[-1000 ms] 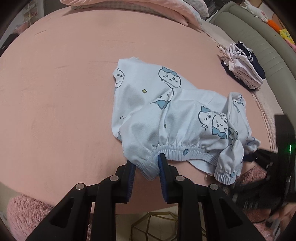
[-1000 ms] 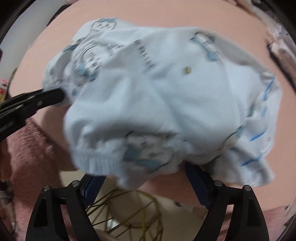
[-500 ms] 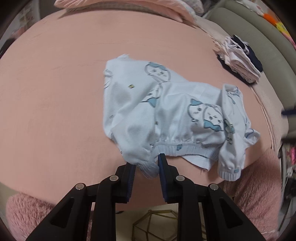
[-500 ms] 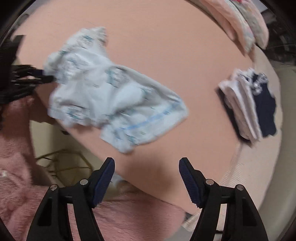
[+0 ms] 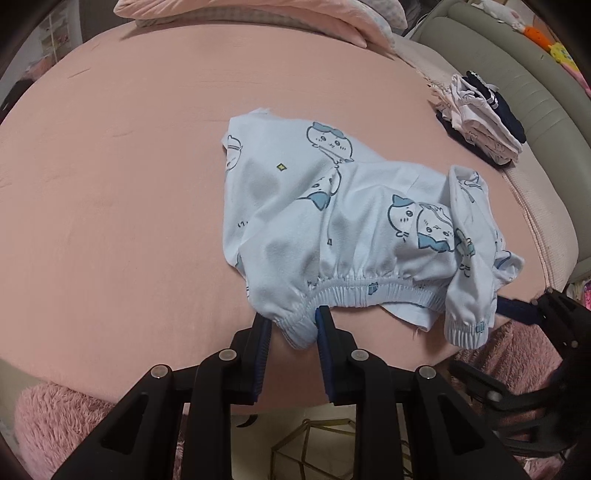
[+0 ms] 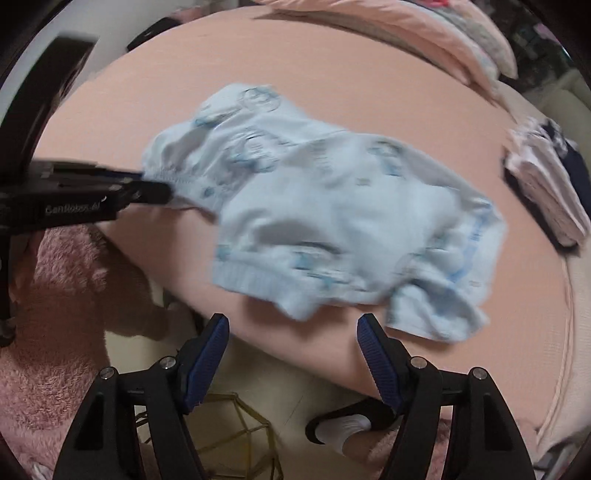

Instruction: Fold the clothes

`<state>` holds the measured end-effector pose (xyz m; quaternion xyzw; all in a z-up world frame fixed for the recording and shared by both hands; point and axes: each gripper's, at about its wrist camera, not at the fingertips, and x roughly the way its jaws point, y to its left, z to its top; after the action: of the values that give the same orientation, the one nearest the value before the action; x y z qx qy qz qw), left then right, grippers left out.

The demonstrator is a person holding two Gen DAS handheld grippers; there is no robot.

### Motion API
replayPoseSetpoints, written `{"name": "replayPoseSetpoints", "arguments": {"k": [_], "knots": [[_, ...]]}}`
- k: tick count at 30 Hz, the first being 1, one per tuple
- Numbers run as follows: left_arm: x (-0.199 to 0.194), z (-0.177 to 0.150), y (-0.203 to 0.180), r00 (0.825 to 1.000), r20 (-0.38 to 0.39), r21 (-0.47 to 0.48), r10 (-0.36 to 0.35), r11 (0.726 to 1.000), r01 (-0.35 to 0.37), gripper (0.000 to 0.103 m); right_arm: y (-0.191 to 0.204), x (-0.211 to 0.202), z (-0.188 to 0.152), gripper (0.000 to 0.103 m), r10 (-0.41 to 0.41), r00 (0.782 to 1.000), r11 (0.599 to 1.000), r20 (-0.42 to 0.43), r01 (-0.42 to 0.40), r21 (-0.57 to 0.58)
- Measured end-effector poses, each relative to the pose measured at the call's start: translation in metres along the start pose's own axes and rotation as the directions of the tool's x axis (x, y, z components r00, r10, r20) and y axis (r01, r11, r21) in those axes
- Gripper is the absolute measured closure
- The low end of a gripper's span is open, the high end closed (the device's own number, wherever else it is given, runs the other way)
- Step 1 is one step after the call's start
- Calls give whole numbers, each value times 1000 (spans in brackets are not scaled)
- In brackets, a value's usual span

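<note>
Light blue pyjama trousers (image 5: 343, 229) with a cartoon print lie crumpled on the pink bed sheet (image 5: 129, 184). My left gripper (image 5: 293, 326) is shut on a corner of their elastic waistband at the bed's near edge. The right wrist view shows that left gripper (image 6: 147, 192) from the side, pinching the same waistband of the trousers (image 6: 332, 206). My right gripper (image 6: 293, 332) is open just off the bed's near edge, with the ribbed cuff lying beyond its tips and nothing between the pads. In the left wrist view the right gripper (image 5: 511, 310) reaches in beside the hanging cuff.
A stack of folded clothes (image 5: 480, 122) sits at the bed's right side, beside a grey-green padded edge (image 5: 517, 66). Pillows (image 5: 258, 14) lie at the far end. Below the bed edge are a gold wire basket (image 6: 229, 424), pink fluffy fabric (image 5: 55, 417) and a foot in a white sock (image 6: 343, 432).
The right gripper let the trousers drop from between its jaws, swung out to the right, then came back to the near cuff. The left gripper kept its hold on the waistband.
</note>
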<state>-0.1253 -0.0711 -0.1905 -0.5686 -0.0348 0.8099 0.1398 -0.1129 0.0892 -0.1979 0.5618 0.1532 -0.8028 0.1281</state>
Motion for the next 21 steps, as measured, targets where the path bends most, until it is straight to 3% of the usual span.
{"name": "replayPoseSetpoints", "arguments": {"k": [3, 4, 6, 10, 12, 16, 21], "knots": [[0, 1, -1, 1000, 2, 3, -4, 1000, 4, 81, 7, 11, 10, 32, -141, 989, 989, 33, 142, -30], [-1, 1, -2, 1000, 3, 9, -4, 1000, 4, 81, 3, 13, 12, 33, -155, 987, 988, 32, 155, -11], [-3, 0, -4, 1000, 4, 21, -3, 1000, 3, 81, -9, 17, 17, 60, -137, 991, 989, 11, 136, 55], [-6, 0, -11, 999, 6, 62, 33, 998, -34, 81, -48, 12, 15, 71, 81, 997, 958, -18, -73, 276], [-8, 0, -17, 998, 8, 79, 58, 995, -58, 81, -62, 10, 11, 82, 126, 992, 939, -16, -114, 324], [-7, -1, -28, 996, 24, 114, 89, 989, -91, 81, -69, 3, 4, 82, 144, 989, 936, 33, -147, 320], [5, -1, -26, 995, 3, 100, 99, 990, -99, 81, -61, 11, 4, 82, 168, 985, 940, -28, -151, 305]]}}
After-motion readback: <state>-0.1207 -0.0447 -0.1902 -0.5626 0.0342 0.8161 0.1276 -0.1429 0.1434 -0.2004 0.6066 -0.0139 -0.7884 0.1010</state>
